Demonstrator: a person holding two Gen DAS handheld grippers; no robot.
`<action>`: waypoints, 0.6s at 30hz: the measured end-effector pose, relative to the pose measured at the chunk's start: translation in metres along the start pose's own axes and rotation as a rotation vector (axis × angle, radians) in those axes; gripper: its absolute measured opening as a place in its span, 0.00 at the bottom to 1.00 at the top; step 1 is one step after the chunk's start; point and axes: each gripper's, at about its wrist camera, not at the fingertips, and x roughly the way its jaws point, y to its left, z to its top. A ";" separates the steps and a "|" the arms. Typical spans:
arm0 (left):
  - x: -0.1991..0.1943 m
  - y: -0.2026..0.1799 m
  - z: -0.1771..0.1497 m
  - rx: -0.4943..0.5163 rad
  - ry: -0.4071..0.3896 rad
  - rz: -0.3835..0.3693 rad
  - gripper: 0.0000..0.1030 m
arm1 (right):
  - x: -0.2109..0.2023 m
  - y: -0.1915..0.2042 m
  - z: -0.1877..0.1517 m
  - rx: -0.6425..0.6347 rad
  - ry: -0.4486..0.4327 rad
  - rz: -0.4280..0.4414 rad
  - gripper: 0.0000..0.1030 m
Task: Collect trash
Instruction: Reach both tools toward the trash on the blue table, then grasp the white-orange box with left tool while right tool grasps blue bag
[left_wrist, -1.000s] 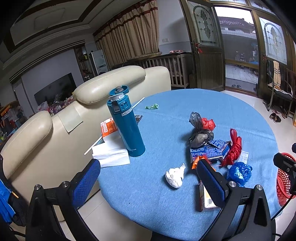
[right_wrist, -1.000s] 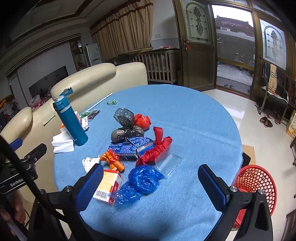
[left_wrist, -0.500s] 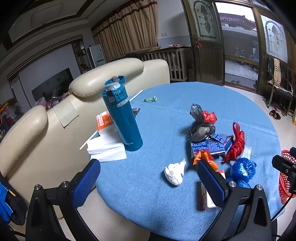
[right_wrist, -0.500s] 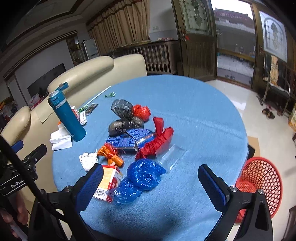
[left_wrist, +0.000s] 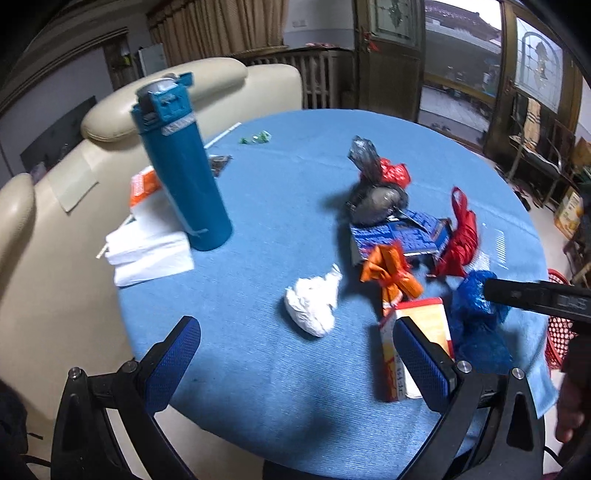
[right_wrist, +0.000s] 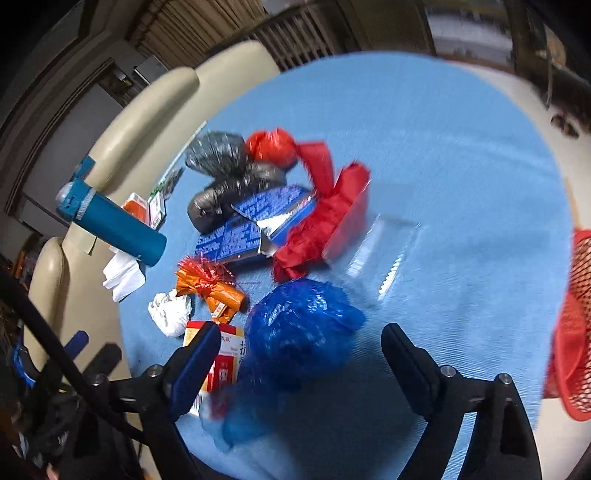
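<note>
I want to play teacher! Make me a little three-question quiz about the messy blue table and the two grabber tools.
1. True or false: the right tool is open, with the crumpled blue plastic bag between its fingers.
2. Which thing stands upright on the blue table? A) teal bottle B) orange box C) white paper wad
3. Fill in: beside the table, low at the right edge of the right wrist view, stands a red mesh ____.

Key: 1 true; 2 A; 3 basket.
</note>
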 end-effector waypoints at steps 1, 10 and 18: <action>0.001 -0.002 -0.001 0.006 0.002 -0.005 1.00 | 0.006 0.001 0.001 0.003 0.018 0.007 0.80; 0.003 -0.030 -0.003 0.070 0.070 -0.148 1.00 | 0.004 -0.014 -0.002 0.043 0.023 0.066 0.65; 0.034 -0.068 -0.001 0.105 0.189 -0.198 1.00 | -0.056 -0.035 -0.005 -0.001 -0.097 0.028 0.66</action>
